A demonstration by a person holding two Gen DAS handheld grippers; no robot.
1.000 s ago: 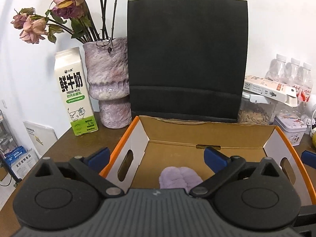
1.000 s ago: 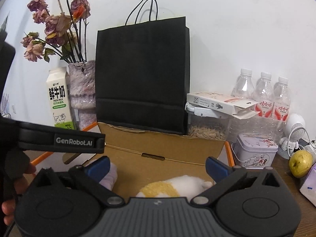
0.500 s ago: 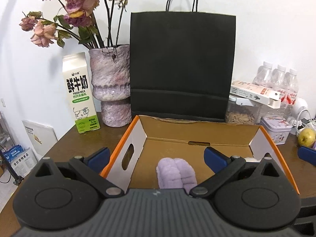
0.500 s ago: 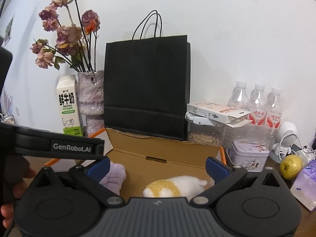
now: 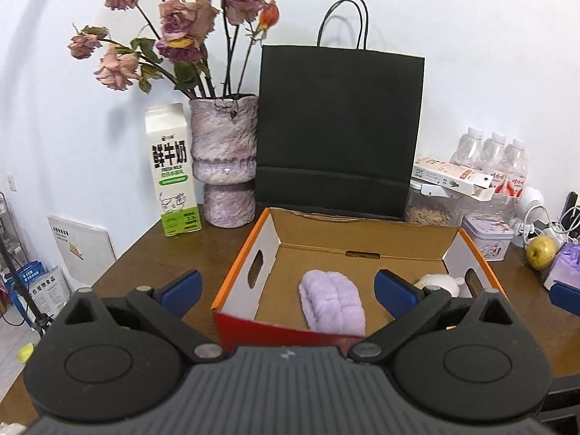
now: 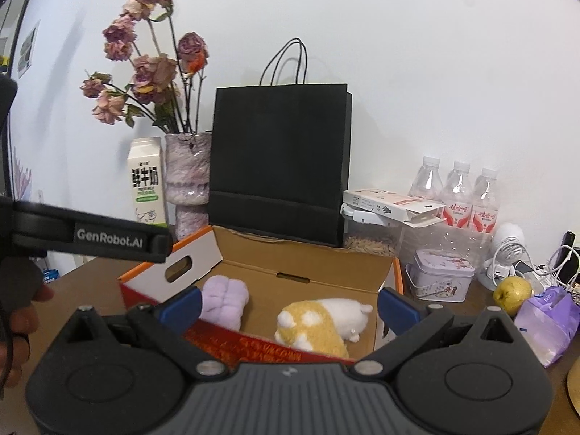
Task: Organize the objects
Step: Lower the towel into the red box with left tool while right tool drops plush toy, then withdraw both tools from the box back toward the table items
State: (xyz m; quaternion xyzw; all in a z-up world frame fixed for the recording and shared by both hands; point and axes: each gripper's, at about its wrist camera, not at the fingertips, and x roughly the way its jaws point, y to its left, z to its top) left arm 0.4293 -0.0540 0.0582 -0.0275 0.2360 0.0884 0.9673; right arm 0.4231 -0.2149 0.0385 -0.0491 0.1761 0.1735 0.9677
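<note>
In the left wrist view, the left gripper [image 5: 286, 286] fills the bottom of the frame with its blue-tipped jaws spread wide and nothing between them. One open cardboard box [image 5: 362, 232] with an orange rim sits at centre on the brown wooden worktop [image 5: 174, 253]. It holds two plush toys: a purple plush [image 5: 331, 301] at lower centre, its long axis running from the near wall toward the far wall, and a white plush [image 5: 440, 282] half hidden behind the right fingertip. Against the white wall stand one black paper bag [image 5: 339, 134], one vase of dried roses [image 5: 224, 159], one milk carton [image 5: 174, 170] at left, and three water bottles [image 5: 494, 163] at right. In the right wrist view, the right gripper [image 6: 288, 306] is likewise released and empty. The same box [image 6: 304, 261] shows the purple plush [image 6: 224, 297] at left and a yellow-and-white plush [image 6: 319, 322] at right, lying diagonally with its white end toward the upper right. One apple [image 6: 513, 290] and one purple plastic bag [image 6: 547, 319] lie at the right edge.
</note>
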